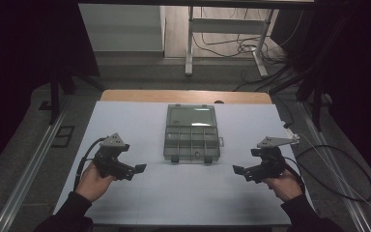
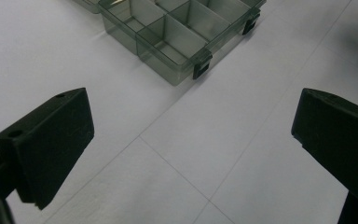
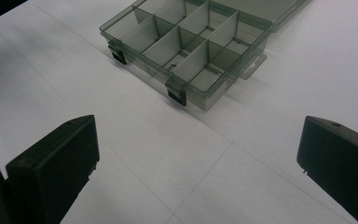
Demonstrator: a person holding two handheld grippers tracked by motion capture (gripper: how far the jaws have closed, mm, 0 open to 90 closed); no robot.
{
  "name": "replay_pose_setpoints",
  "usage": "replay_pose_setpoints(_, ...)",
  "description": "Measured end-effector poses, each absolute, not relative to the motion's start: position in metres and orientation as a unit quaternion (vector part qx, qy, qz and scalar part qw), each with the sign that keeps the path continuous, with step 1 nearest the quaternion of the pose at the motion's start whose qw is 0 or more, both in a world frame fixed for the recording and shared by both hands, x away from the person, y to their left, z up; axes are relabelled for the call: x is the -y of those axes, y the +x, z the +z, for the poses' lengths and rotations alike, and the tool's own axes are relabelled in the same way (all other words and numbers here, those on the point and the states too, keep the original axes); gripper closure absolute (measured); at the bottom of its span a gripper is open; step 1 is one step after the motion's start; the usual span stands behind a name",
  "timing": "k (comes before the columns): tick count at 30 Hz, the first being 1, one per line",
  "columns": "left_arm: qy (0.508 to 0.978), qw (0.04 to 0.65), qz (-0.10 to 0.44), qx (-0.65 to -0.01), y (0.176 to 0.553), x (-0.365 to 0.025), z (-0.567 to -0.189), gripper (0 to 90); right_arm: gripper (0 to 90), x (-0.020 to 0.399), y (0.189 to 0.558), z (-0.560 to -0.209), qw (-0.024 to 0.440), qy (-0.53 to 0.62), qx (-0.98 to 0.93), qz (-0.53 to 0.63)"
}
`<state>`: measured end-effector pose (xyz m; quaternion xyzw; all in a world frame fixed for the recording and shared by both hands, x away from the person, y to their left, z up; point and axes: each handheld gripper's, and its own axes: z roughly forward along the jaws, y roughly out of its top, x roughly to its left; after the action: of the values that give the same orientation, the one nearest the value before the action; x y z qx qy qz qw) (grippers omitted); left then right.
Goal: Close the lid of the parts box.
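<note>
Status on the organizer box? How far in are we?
Done: the clear organizer box sits open, lid laid flat behind it, and the compartments in sight look empty. In hand: nothing. The left hand-held gripper and right hand-held gripper sit apart from the box on either side, jaws wide open. Left: any contact with the box, so this looks like the very start.

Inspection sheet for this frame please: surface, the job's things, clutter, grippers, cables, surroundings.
Surface: white table top, faint seam lines, wooden edge at the far side.
Job's things: clear compartment box, lid open and lying flat behind it, compartments look empty, two dark latches on the near side.
Clutter: nothing seen.
Grippers: left gripper and right gripper both open, holding nothing, either side of the box.
Cables: one trails from each gripper; the right cable loops off the table.
Surroundings: dark room, white desk frame and floor cables beyond.
</note>
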<state>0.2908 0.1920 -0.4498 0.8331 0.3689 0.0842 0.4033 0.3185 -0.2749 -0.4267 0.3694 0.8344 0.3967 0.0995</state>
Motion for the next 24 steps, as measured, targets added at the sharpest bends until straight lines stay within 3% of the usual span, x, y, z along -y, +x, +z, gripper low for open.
replay_pose_setpoints(24,0.834,0.41,0.065,-0.364,0.321,-0.185,-0.456,0.0,0.0,0.245,0.353,-0.435,0.085,0.357,-0.841,0.399)
